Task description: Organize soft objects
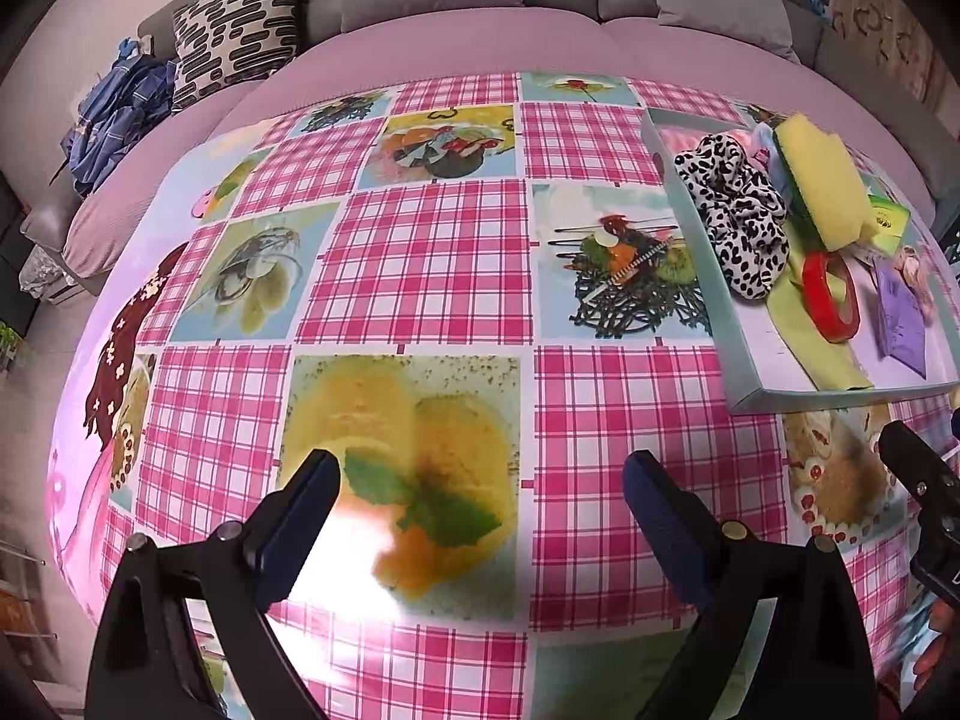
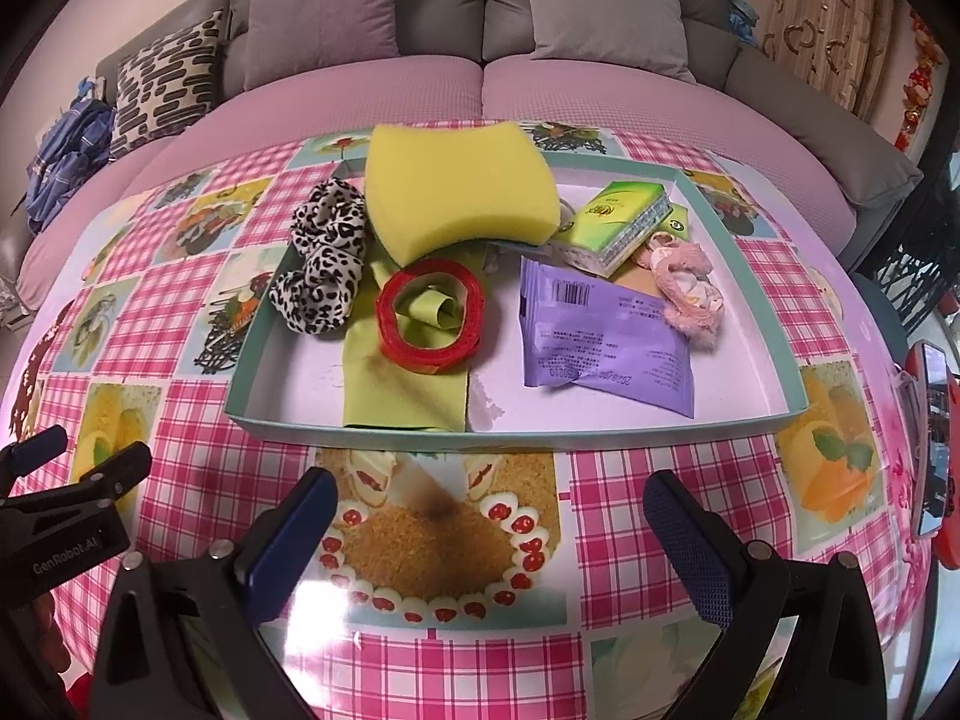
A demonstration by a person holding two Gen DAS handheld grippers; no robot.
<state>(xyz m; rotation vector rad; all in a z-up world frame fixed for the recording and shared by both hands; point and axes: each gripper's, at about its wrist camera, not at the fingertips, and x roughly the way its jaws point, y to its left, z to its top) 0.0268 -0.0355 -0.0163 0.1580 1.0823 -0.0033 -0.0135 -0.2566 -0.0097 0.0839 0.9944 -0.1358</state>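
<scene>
Hovering over the checked tablecloth (image 2: 630, 480), the right gripper (image 2: 486, 534) and the left gripper (image 1: 480, 516) both have their fingers spread wide, holding nothing. Ahead sits a shallow tray (image 2: 744, 420) holding a yellow sponge (image 2: 462, 186), a leopard-print scrunchie (image 2: 324, 252), a red tape ring (image 2: 429, 315) on a green cloth (image 2: 402, 390), a purple packet (image 2: 606, 342), a tissue pack (image 2: 624, 222) and a pink scrunchie (image 2: 684, 282).

Table (image 2: 630, 480) covered by glossy pink-plaid cloth with food-photo squares. One shallow teal-rimmed tray (image 2: 540, 438) sits directly on it, toward the sofa side. Red-cased phone (image 2: 930, 438) lies at the table's right edge, well apart from the tray. Glare patches on the cloth near the front edge.
</scene>
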